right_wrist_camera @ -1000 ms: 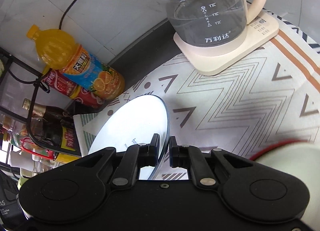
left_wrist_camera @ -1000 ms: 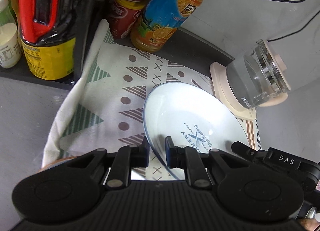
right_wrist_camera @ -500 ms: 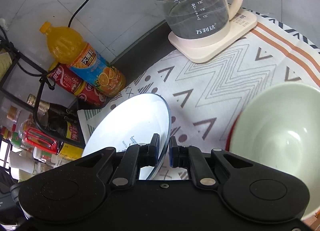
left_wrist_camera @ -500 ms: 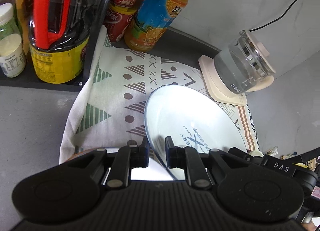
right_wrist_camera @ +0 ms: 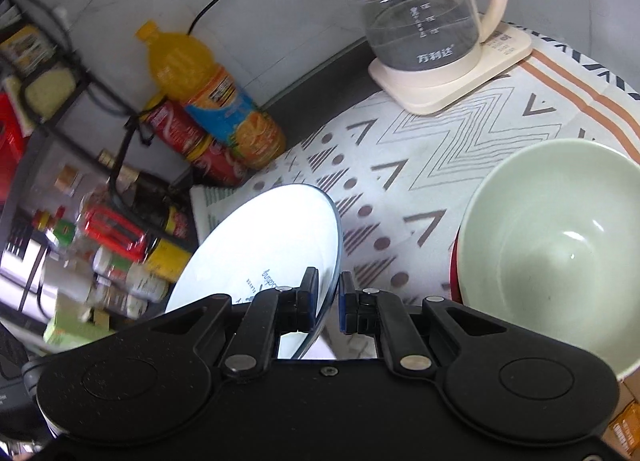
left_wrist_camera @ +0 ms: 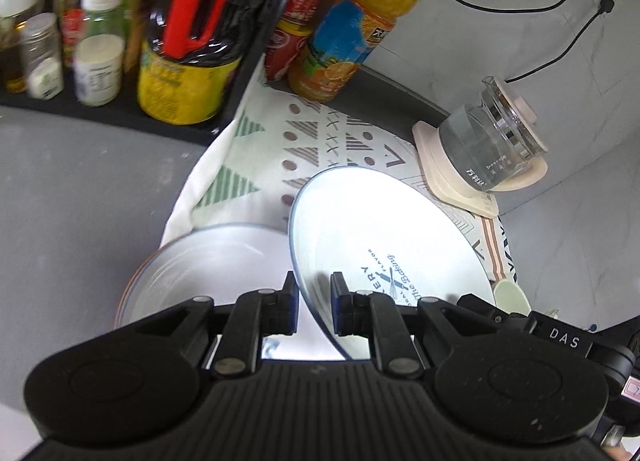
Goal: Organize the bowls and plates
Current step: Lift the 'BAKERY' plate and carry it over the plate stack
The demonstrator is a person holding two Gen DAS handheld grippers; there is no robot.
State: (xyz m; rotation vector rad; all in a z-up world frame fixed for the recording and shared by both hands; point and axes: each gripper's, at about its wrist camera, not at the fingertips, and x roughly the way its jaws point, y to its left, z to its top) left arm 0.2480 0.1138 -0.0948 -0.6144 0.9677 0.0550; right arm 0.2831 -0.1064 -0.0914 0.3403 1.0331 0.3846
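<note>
Left claw (left_wrist_camera: 314,303): closed on the near rim of the white plate (left_wrist_camera: 384,237), which is held tilted above the patterned cloth (left_wrist_camera: 256,153). Right claw (right_wrist_camera: 329,301): the opposite rim of the same plate (right_wrist_camera: 264,245) is gripped. A second plate (left_wrist_camera: 208,261) is seen below, at the cloth's edge. A pale green bowl (right_wrist_camera: 560,245) is set right of it. Kettle (right_wrist_camera: 424,17) and juice bottle (right_wrist_camera: 212,93) are ranged at the bench rear

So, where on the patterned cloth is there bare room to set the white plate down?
Bare cloth lies between the kettle base, the juice bottle and the green bowl. The rack side is crowded with bottles. Below the left gripper another plate fills the near corner. Both grippers, right too, hold the white plate tilted.
</note>
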